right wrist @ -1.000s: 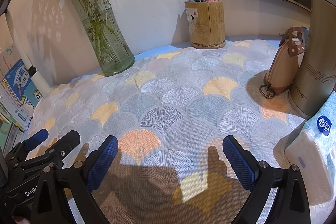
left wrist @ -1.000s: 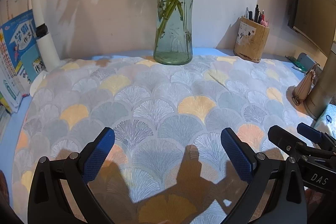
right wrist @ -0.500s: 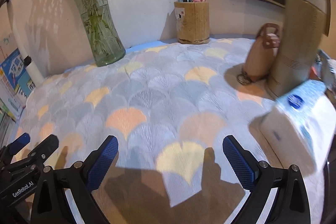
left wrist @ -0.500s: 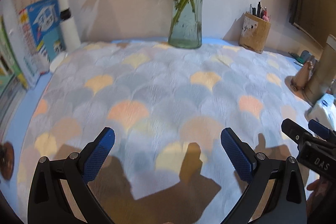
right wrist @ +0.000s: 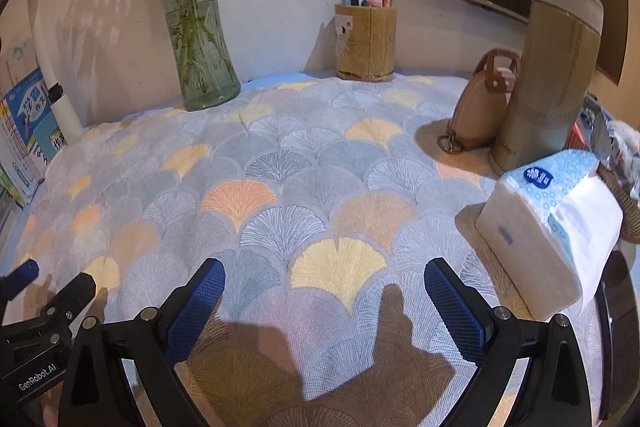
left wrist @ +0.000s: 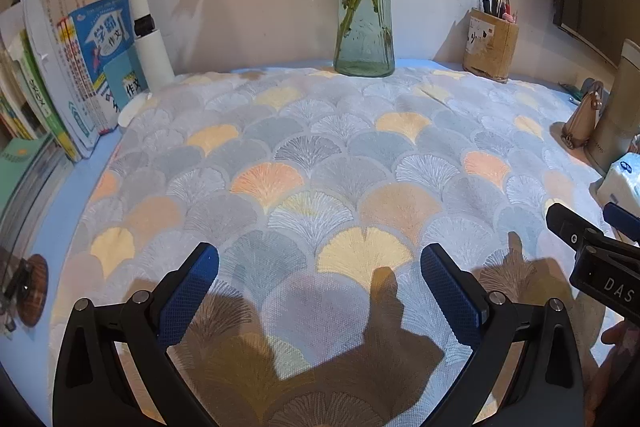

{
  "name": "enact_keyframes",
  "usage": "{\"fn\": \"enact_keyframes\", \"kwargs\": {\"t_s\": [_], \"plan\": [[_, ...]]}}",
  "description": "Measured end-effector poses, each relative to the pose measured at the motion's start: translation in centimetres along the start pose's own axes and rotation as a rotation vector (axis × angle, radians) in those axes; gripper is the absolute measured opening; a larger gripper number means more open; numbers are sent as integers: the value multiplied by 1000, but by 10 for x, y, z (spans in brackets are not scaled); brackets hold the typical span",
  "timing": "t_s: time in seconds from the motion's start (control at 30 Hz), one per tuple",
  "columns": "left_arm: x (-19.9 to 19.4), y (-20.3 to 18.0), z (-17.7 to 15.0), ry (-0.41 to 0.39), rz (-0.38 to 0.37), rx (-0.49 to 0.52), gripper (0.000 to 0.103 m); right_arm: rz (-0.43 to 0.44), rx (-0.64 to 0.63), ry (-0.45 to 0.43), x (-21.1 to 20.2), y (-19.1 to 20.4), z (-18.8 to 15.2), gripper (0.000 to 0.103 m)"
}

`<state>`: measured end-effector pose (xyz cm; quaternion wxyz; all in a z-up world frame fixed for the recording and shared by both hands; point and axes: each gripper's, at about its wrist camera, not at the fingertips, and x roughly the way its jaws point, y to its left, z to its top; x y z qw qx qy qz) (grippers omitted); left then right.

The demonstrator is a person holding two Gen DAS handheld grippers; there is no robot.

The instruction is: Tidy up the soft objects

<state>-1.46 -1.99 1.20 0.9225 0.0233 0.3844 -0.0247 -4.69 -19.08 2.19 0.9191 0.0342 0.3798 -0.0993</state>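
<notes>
while both tools are held low over the near edge of the patterned cloth point(left wrist: 344, 163), more of the worktop is taken in than a second ago: the views have been drawn back toward the near side, so that the books point(left wrist: 80, 67) at the far left and the tissue pack point(right wrist: 548, 227) at the right are now shown more fully. the left gripper point(left wrist: 320, 281) is seen with its fingers point(left wrist: 192, 287) spread wide and nothing held between them; the right gripper point(right wrist: 324, 291) is likewise wide open and empty. the cloth, judged to be the soft thing to be organized, is spread flat across the worktop, reaching from the near edge to the glass vase point(left wrist: 364, 19) at the far side, with the pen holder point(right wrist: 366, 43) at the far right and the small pouch point(right wrist: 480, 103) leaning against the tall flask point(right wrist: 548, 75) at the right. no fold has been made yet, and no corner has been taken. the pull-back is read as a lining-up on the near hem, so the task is judged to be at its very start.
</notes>
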Motion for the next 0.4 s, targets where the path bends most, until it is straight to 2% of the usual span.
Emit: {"fn": "enact_keyframes", "kwargs": {"t_s": [0.27, 0.4], "plan": [[-1, -2, 1, -10, 13, 16, 102, 2, -11, 5, 1, 2, 1, 100], [-10, -3, 0, -75, 28, 21, 102, 1, -10, 3, 1, 3, 0, 100]]}}
